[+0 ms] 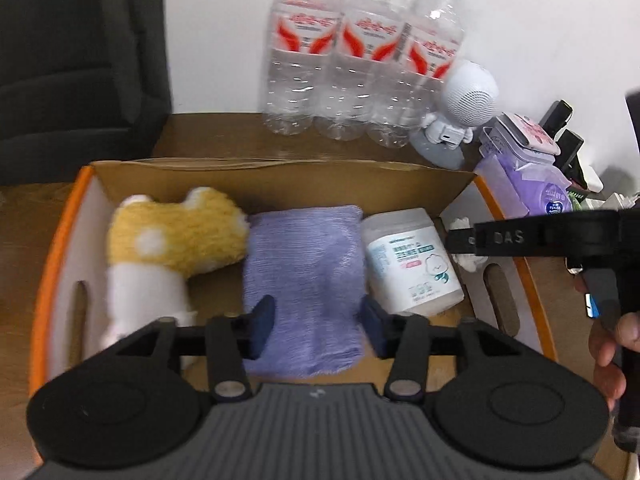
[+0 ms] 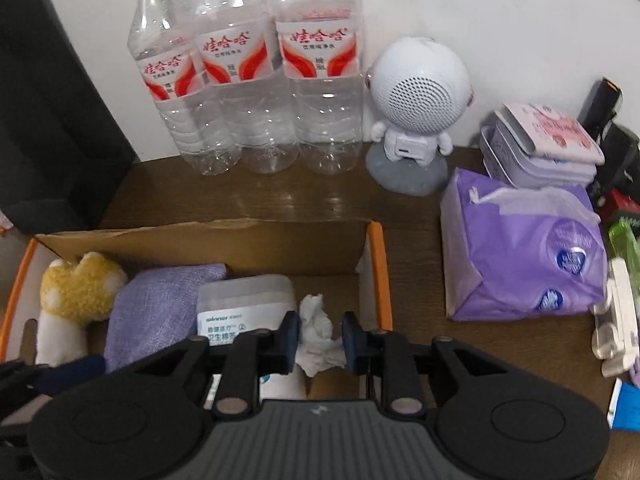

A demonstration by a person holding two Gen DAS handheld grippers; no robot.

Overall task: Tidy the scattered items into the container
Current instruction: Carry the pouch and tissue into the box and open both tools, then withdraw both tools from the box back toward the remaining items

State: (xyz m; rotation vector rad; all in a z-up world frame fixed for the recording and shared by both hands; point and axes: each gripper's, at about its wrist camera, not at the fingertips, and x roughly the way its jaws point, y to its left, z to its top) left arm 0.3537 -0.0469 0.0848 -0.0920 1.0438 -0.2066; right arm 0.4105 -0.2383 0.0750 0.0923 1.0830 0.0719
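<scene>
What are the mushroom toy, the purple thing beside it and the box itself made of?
Mushroom toy: fuzzy plush, by its woolly nap.
Purple cloth: soft woven fabric, matte, with fine ribbing.
Box: brown cardboard, with a matte wall and a creased top edge; orange rims, probably printed.

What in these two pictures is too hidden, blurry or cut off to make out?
- Left view: the mushroom plush toy is blurred by motion.
- Left view: the purple cloth has its near edge behind the left gripper.
- Right view: the white tub has its lower label covered by the right gripper.
- Right view: the items at the right edge are cut off.
</scene>
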